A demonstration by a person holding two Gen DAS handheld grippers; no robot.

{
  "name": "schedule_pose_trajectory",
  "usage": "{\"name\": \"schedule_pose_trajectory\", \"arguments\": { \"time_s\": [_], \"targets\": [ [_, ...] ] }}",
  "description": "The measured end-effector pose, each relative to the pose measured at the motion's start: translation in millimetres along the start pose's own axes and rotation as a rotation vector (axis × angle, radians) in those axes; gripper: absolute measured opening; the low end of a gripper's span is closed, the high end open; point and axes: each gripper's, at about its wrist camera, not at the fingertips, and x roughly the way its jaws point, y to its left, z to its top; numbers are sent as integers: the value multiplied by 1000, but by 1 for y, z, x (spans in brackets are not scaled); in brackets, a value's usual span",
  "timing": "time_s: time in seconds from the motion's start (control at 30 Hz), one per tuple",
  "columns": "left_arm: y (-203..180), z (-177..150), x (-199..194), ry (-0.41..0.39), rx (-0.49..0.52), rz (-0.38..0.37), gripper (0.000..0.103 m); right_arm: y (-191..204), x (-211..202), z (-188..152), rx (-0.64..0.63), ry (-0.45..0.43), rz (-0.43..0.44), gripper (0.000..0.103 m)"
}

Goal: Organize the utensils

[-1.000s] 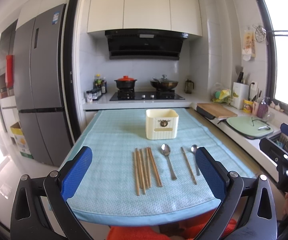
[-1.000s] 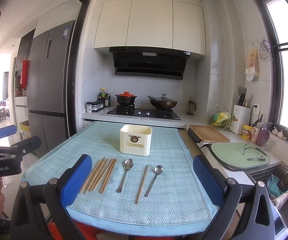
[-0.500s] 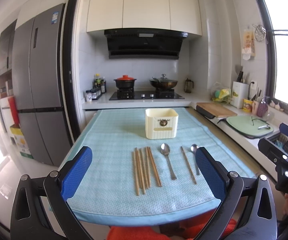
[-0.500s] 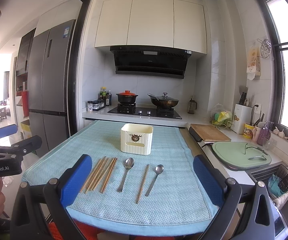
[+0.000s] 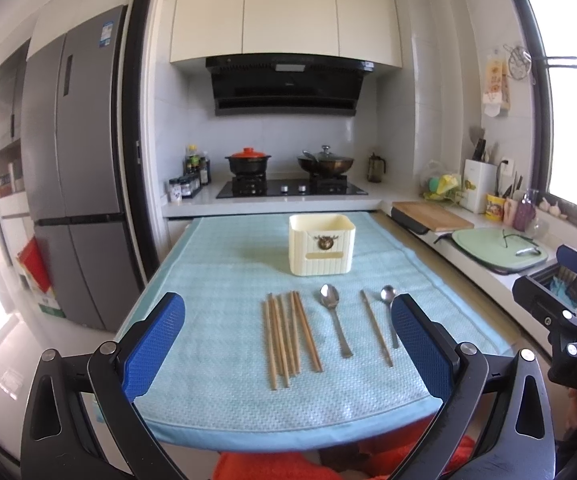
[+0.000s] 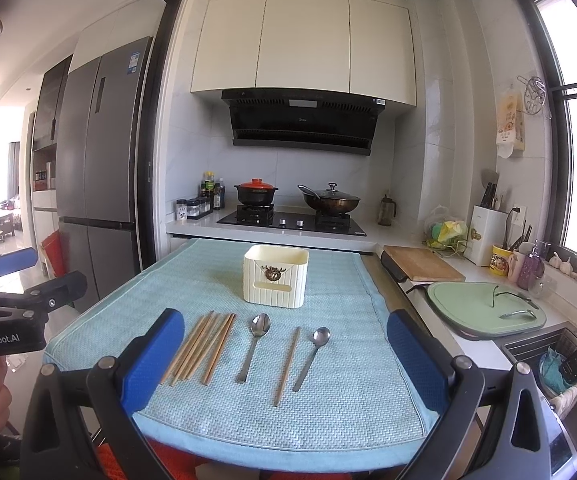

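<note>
A cream utensil holder (image 5: 322, 245) (image 6: 275, 279) stands mid-table on a light blue cloth (image 5: 216, 280) (image 6: 348, 400). In front of it lie a bunch of wooden chopsticks (image 5: 288, 336) (image 6: 200, 347), a large spoon (image 5: 333, 319) (image 6: 255, 345), a single chopstick (image 5: 375, 327) (image 6: 287, 365) and a smaller spoon (image 5: 389, 307) (image 6: 312, 356). My left gripper (image 5: 288, 348) is open and empty, held over the near table edge. My right gripper (image 6: 284, 364) is open and empty, also at the near edge. Each gripper shows at the side of the other's view.
A stove with a red-lidded pot (image 5: 247, 159) and a wok (image 5: 325, 162) stands behind the table. A counter on the right holds a wooden board (image 6: 422, 266), a green board (image 6: 484, 312) and a sink basket (image 6: 560, 356). A fridge (image 5: 72, 168) stands at the left.
Both grippers have shifted only slightly; the views are nearly the same. The utensils and the holder have not moved.
</note>
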Motion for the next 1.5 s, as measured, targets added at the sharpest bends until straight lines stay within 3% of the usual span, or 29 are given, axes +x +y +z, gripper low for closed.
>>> {"name": "schedule_pose_trajectory", "arguments": {
  "time_s": [0.93, 1.5],
  "targets": [
    [1, -2, 17, 37, 4, -17, 103, -4, 14, 4, -2, 24, 1, 103],
    [-3, -4, 43, 107, 18, -40, 103, -8, 38, -1, 13, 67, 5, 103]
  ]
}}
